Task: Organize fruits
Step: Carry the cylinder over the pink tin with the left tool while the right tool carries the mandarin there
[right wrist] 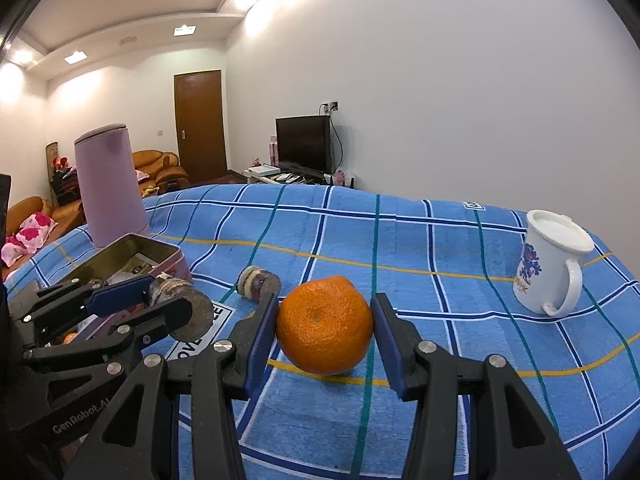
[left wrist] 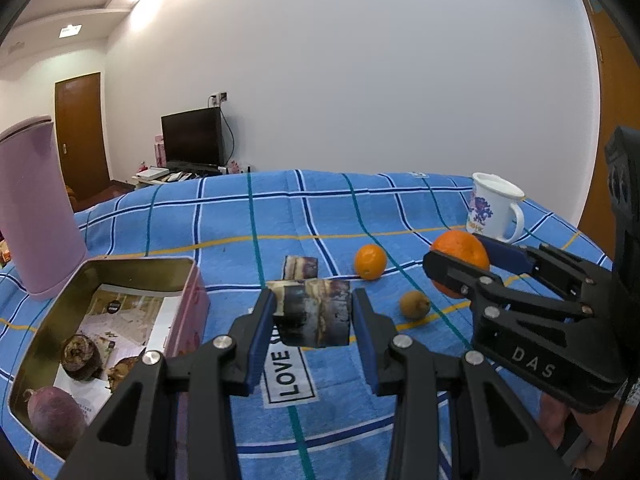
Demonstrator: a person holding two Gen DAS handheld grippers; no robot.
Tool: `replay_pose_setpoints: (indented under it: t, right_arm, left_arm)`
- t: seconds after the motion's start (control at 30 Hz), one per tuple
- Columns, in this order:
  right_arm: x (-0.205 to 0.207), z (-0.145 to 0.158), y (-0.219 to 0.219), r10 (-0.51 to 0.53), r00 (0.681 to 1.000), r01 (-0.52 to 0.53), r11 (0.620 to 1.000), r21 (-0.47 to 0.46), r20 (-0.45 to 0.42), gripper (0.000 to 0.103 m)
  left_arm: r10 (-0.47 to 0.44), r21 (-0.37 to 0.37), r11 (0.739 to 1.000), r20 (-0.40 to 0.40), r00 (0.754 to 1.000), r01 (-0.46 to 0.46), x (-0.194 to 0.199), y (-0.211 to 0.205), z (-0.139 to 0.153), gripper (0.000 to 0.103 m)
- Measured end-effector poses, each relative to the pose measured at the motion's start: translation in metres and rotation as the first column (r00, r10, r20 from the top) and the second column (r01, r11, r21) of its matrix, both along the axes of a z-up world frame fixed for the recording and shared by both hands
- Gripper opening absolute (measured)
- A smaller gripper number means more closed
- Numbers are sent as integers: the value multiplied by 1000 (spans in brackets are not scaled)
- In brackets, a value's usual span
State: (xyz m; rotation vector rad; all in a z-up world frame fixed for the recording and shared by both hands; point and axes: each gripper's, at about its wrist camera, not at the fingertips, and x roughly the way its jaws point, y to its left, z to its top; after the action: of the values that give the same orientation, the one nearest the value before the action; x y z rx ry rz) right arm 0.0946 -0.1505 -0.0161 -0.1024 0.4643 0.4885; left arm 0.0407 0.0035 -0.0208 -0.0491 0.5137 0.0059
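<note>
Looking along the left claw (left wrist: 313,312): pinching a dark cane piece (left wrist: 310,312) by its ends, lifted off the blue checked cloth (left wrist: 280,216), likely bound for the open tin (left wrist: 132,268) at left, already holding dark fruits. Second cane piece (left wrist: 301,267), small orange (left wrist: 370,262) and brownish fruit (left wrist: 415,305) waiting on the cloth.

Looking along the right claw (right wrist: 325,326): clamped on a big orange (right wrist: 325,326), raised clear, mug (right wrist: 550,264) well apart at right.
</note>
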Motion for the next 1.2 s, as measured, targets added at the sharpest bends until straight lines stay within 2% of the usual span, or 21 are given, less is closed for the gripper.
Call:
replay_pose_setpoints:
  t: [1.2]
  right_arm:
    - [-14, -3, 54, 116, 993, -116, 993, -27, -21, 50]
  left_arm:
    - [86, -32, 996, -8, 996, -86, -20, 47, -2, 40]
